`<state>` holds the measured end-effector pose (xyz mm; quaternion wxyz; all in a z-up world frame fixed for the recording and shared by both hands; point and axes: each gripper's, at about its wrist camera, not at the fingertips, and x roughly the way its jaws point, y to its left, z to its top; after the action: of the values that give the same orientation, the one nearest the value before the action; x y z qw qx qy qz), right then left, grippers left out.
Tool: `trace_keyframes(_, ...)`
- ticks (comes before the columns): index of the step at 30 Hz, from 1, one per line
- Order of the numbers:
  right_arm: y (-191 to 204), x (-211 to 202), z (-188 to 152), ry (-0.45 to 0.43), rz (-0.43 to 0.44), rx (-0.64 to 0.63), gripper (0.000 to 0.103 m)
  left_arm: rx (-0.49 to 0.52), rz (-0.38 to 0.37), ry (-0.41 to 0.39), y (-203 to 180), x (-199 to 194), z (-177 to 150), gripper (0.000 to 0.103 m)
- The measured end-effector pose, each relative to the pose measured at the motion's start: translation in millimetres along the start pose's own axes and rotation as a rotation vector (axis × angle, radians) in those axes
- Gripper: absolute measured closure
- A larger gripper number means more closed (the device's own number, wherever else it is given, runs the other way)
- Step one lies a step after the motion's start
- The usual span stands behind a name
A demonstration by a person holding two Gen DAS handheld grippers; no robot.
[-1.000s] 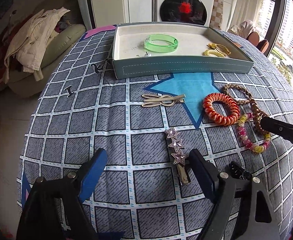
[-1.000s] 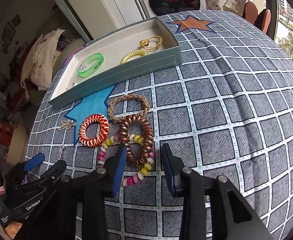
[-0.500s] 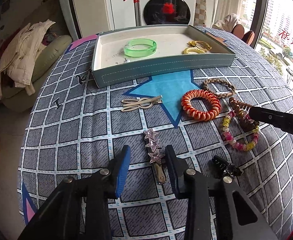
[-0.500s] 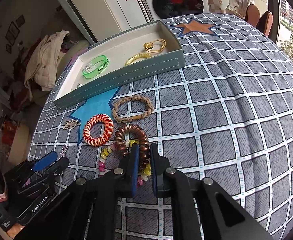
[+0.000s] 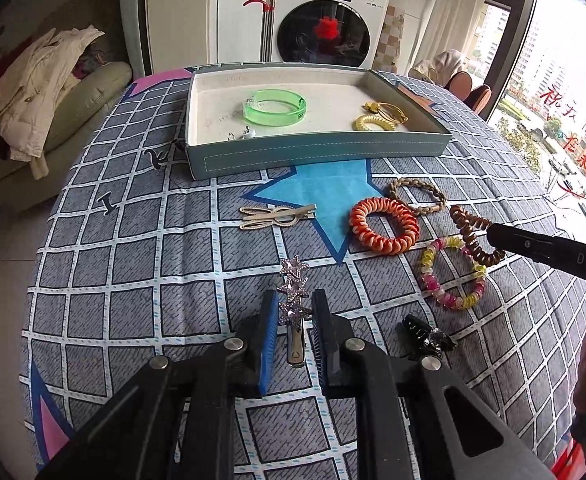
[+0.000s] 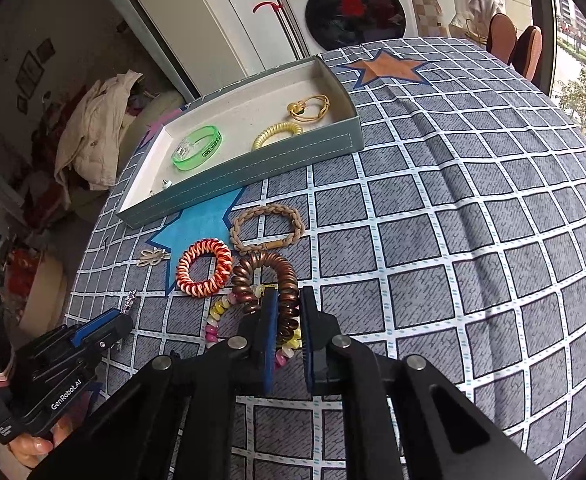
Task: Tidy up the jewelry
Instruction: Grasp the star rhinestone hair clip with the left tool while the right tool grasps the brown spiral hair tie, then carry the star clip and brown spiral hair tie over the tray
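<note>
A rhinestone star hair clip (image 5: 293,296), lying on the checked tablecloth (image 5: 133,248), is clamped by the just-closed left gripper (image 5: 293,320). A brown spiral hair tie (image 6: 281,280) is pinched between narrowed jaws of the right gripper (image 6: 287,316).

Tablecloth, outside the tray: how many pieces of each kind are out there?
Loops: 4 (orange, brown, pink-yellow, braided)
Hair clips: 2 (beige, star)
Small black piece, kind unclear: 1
Total: 7
</note>
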<state>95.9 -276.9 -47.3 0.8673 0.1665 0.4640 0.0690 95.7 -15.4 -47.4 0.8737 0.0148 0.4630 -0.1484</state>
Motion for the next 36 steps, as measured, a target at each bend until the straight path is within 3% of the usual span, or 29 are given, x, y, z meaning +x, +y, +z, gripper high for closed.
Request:
trace_keyframes(9, 0, -14, 16, -0.034, 0.032, 0.013, 0.091, -0.007, -0.004, -0.031, 8, -13, 21, 0.067)
trace_keyframes(18, 4, -15, 54, -0.069, 0.039, -0.005, 0.091, -0.016, 0.015, -0.081, 18, -14, 60, 0.067)
trace_keyframes(36, 16, 45, 137, -0.037, 0.042, -0.014, 0.091, 0.006, 0.076, -0.073, 24, 38, 139, 0.067)
